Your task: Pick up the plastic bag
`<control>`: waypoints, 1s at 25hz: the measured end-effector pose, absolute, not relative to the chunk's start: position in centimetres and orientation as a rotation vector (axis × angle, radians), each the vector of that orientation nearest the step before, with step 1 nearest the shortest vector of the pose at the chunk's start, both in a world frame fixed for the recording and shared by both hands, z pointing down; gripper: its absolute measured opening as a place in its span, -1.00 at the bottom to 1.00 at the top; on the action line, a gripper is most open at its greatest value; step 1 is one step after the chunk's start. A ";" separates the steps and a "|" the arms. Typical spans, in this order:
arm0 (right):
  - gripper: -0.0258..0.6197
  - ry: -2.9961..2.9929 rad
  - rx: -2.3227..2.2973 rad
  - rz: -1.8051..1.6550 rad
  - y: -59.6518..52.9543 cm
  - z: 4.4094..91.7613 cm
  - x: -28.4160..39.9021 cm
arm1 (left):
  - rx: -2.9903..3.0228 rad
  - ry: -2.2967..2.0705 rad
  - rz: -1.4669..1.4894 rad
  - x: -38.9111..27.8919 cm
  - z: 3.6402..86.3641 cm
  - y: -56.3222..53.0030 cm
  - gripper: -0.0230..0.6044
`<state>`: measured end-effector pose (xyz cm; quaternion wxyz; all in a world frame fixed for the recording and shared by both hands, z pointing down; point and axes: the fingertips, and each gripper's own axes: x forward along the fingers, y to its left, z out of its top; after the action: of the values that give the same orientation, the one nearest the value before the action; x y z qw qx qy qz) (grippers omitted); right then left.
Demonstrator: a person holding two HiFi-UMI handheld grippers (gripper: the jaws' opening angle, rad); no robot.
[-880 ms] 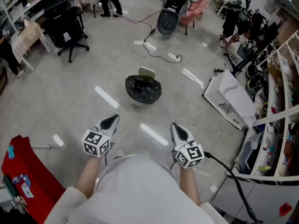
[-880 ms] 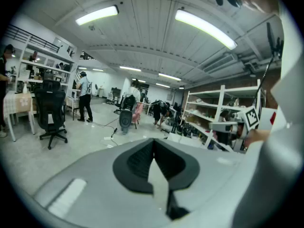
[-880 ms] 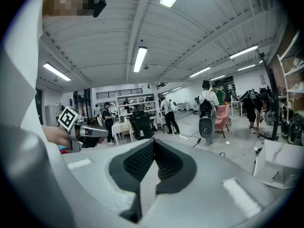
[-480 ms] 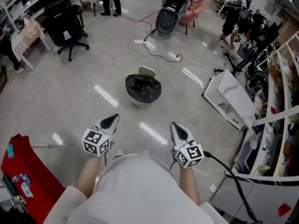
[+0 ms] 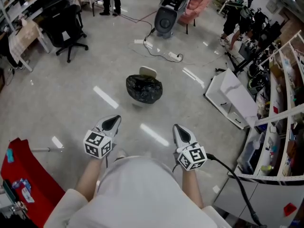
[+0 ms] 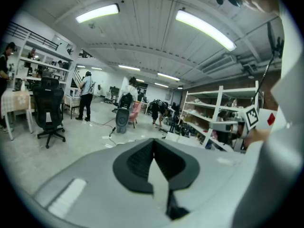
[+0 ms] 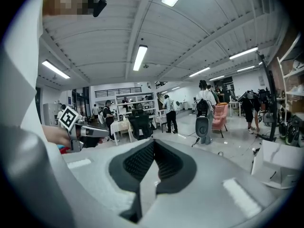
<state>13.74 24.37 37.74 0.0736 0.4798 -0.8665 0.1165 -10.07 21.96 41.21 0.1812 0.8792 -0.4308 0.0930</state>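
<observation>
Both clenched, empty: left gripper (image 5: 113,121) | right gripper (image 5: 180,133) | black plastic bag (image 5: 144,89) on floor (image 5: 71,94), well ahead, untouched

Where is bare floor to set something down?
Bare floor: between the black plastic bag and the left gripper and right gripper; between bag and office chair. Crowded: power strips beyond the bag, white cabinet and shelves right.
</observation>
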 end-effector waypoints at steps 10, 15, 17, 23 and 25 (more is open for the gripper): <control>-0.92 -2.621 1.444 0.352 25.5 38.0 10.7 | 2.514 -1.184 0.233 -12.8 41.1 22.9 -0.92; -0.92 -2.631 1.436 0.349 26.1 38.4 7.9 | 2.513 -1.183 0.238 -15.3 41.4 23.5 -0.92; -0.92 -2.627 1.439 0.345 26.2 38.6 6.7 | 2.508 -1.178 0.248 -16.5 41.7 23.6 -0.92; -0.92 -2.596 1.482 0.339 26.6 38.7 4.9 | 2.510 -1.156 0.285 -19.4 42.6 23.9 -0.92; -0.92 -2.588 1.493 0.350 26.7 39.0 4.6 | 2.502 -1.160 0.294 -20.2 43.0 23.7 -0.92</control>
<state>4.58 26.71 39.00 0.0667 0.4952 -0.8584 0.1161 -20.25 23.72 43.01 0.1830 0.8869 -0.4112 0.1043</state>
